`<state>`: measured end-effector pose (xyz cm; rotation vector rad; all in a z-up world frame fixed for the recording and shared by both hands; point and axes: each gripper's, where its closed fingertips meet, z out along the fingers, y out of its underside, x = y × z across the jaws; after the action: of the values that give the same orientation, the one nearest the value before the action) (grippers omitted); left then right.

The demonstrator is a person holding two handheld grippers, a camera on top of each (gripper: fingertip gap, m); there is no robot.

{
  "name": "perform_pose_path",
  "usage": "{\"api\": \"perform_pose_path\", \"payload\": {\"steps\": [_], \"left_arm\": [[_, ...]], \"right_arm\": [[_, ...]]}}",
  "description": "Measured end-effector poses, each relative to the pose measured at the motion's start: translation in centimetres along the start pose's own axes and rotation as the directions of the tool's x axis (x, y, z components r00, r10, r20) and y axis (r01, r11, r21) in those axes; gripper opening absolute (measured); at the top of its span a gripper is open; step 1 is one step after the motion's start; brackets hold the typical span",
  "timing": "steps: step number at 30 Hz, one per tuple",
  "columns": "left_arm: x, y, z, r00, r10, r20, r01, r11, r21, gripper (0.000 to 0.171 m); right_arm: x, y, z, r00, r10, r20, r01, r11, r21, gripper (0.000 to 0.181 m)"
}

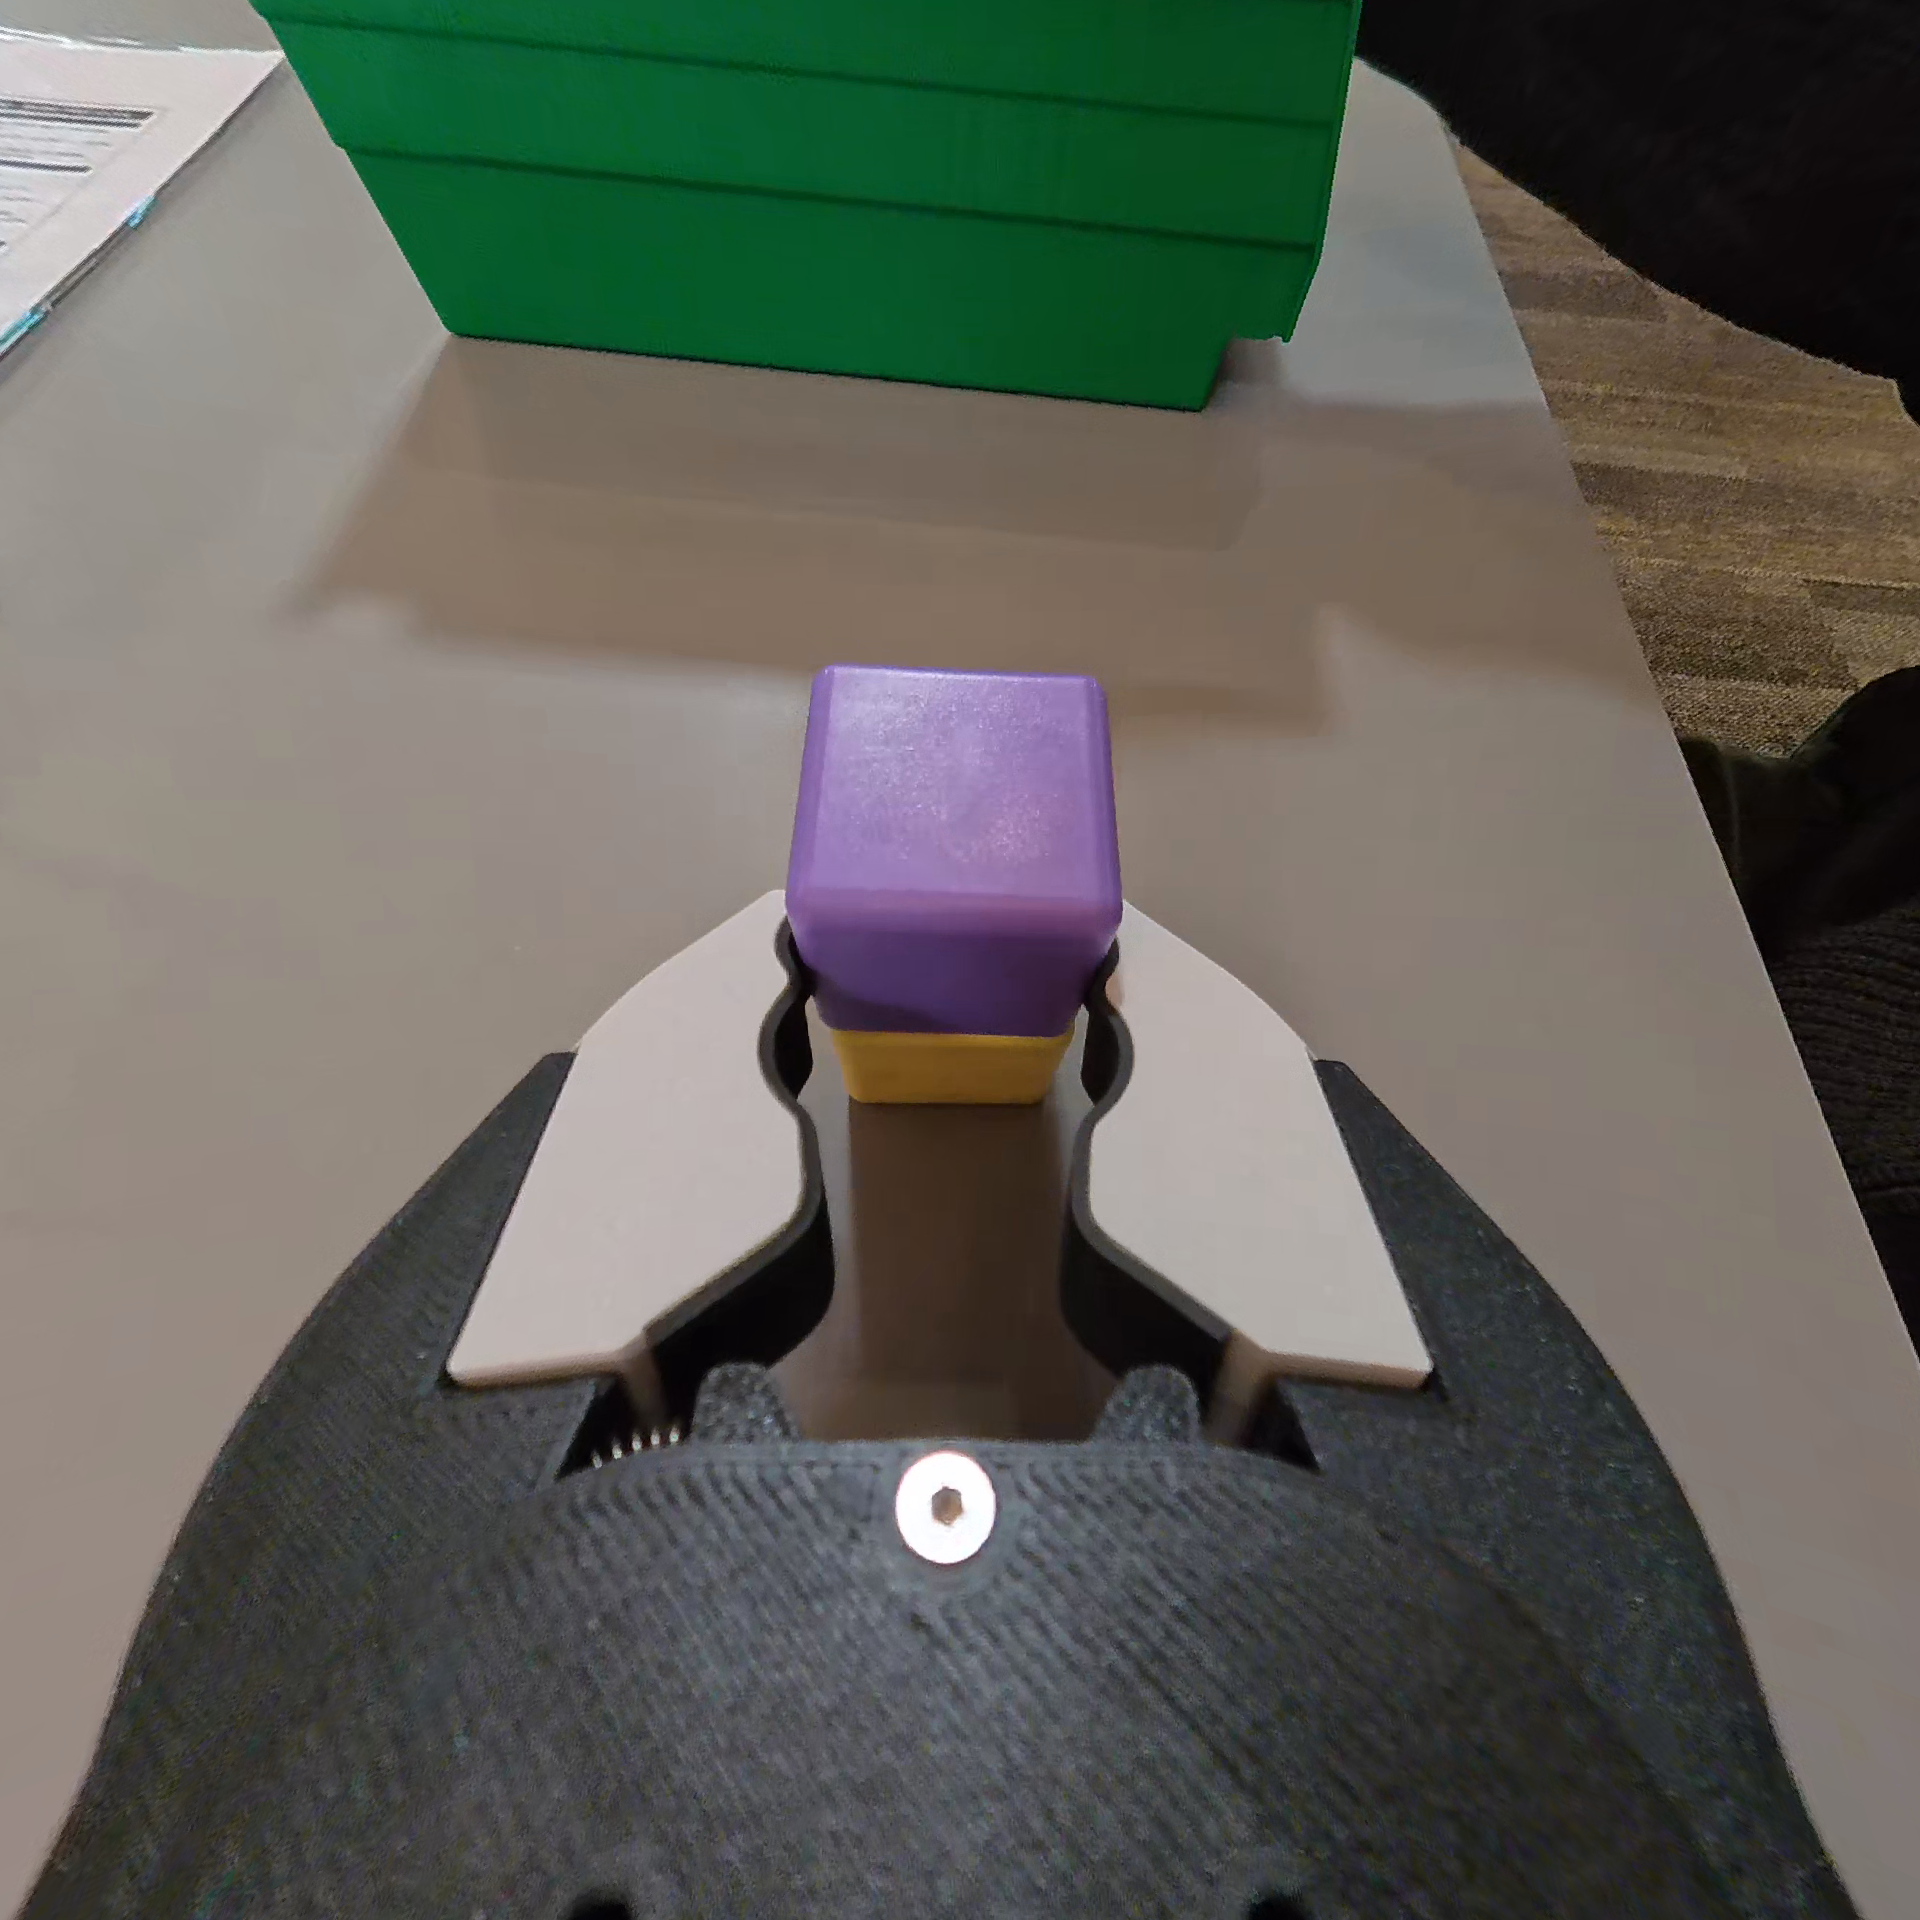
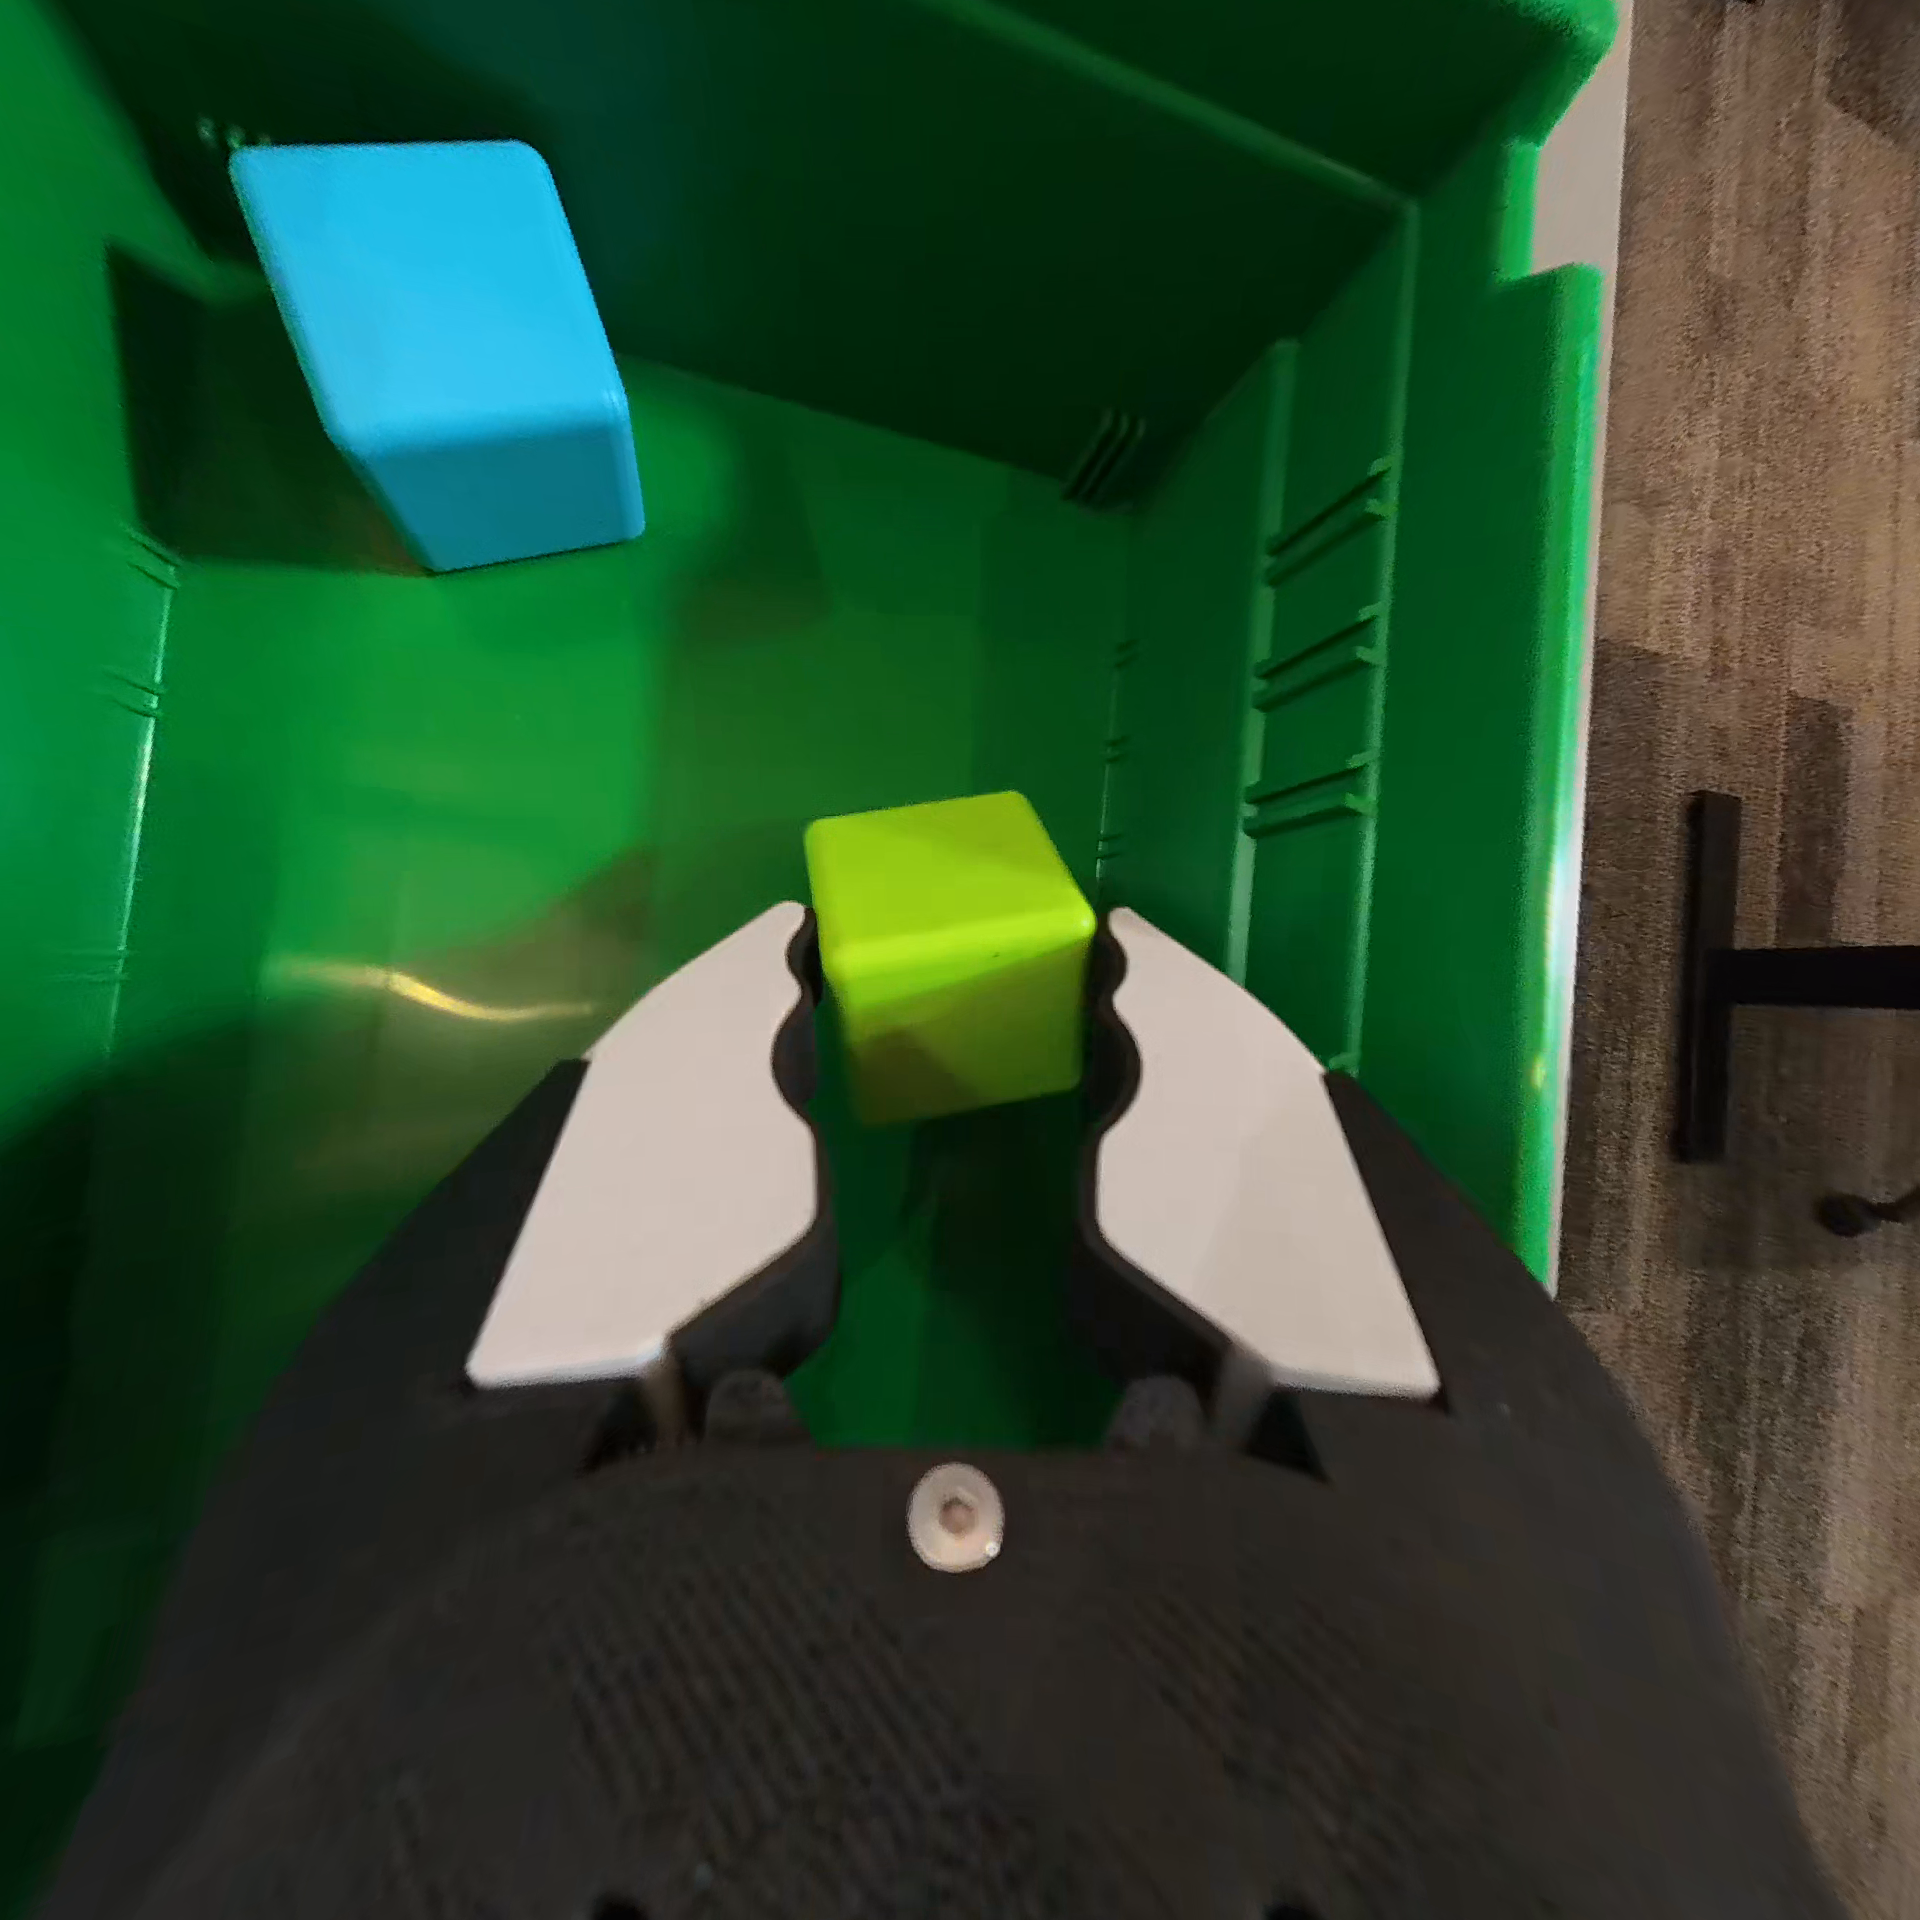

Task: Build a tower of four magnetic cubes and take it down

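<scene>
Purple cube sits clamped between the jaws of the left gripper, whose pale fingers press its lower sides from left and right. It rests directly on a yellow cube, of which only a thin near strip shows; the rest is hidden under the purple one and behind the jaw tips. Whether the yellow cube's base touches the grey table is hard to make out, since shadow fills the gap between the fingers. Farther off on the table stands a green bin, its top cut off by the frame edge. At the far left lies a sheet of paper, partly cropped. To the right, past the table edge, carpet shows, and a dark sleeve is cut off at the border.

In the right wrist view, the right gripper grasps a lime-green cube, tilted slightly, jaws closed on its two sides; the picture is a little blurred. Whether this cube touches the bin floor I cannot tell. The gripper reaches down inside the green bin, whose ribbed wall stands just right of the cube. A blue block lies at the far left inside the bin, well apart from the jaws. Beyond the bin's right wall, floor and a black bracket appear, partly cropped.
</scene>
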<state>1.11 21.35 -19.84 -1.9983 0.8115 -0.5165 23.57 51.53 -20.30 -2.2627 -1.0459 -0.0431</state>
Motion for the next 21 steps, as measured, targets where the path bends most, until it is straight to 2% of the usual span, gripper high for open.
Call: {"api": "perform_pose_path", "payload": {"steps": [9, 13, 15, 18, 21], "left_arm": [[0.0, 0.0, 0.0, 1.0, 0.001, 0.002, -0.001, 1.0, 0.0, 0.049], [0.0, 0.0, 0.0, 1.0, 0.004, 0.0, -0.004, 1.0, -0.001, 0.05], [0.1, 0.1, 0.0, 1.0, -0.002, -0.008, 0.002, 1.0, -0.008, 0.055], [-0.1, 0.7, 0.1, 1.0, -0.007, 0.006, 0.007, 0.999, -0.045, 0.077], [-0.1, 1.5, 0.0, 1.0, 0.013, 0.016, -0.011, 0.994, -0.108, 0.082]], "right_arm": [[0.9, -0.7, -0.7, 0.998, -0.012, -0.059, 0.014, 0.999, 0.041, 0.055], [0.3, -3.3, -3.2, 0.999, -0.02, -0.035, 0.026, 0.987, 0.16, 0.056], [-1.6, -5.7, -5.4, 0.998, -0.052, 0.034, 0.041, 0.958, 0.285, 0.057], [-5.7, -9.2, -9.3, 0.982, -0.131, 0.139, 0.052, 0.885, 0.463, 0.057], [-10.8, -11.5, -13.2, 0.946, -0.237, 0.222, 0.063, 0.805, 0.591, 0.058]]}}
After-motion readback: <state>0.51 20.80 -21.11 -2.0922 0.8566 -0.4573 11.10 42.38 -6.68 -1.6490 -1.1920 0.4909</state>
